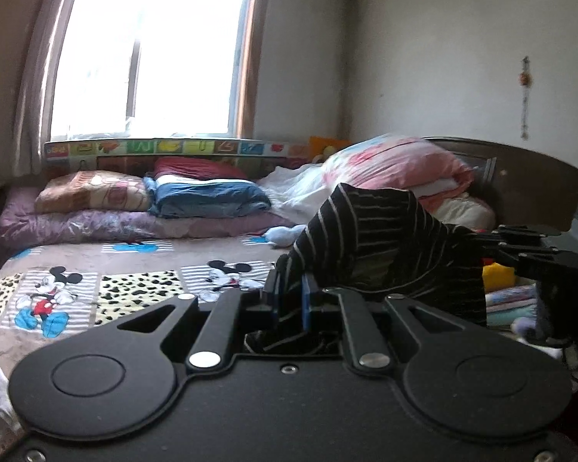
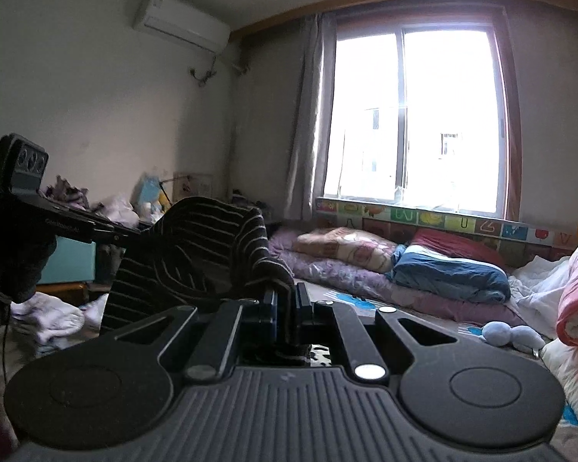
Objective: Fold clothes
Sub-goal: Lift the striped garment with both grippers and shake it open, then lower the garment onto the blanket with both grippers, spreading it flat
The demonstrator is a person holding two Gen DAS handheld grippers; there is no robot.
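A black garment with thin pale stripes hangs lifted above the bed, stretched between both grippers. My left gripper is shut on one edge of it, the cloth pinched between its blue-padded fingers. In the right wrist view my right gripper is shut on the other edge of the same striped garment. Each view shows the other gripper at the far end of the cloth: the right one on the right side, the left one on the left side. The garment's lower part is hidden behind the gripper bodies.
The bed has a cartoon-mouse cover. Folded quilts and a pink duvet are stacked along the window side and headboard. A small blue plush toy lies on the bed. Piles of clothes sit to the left.
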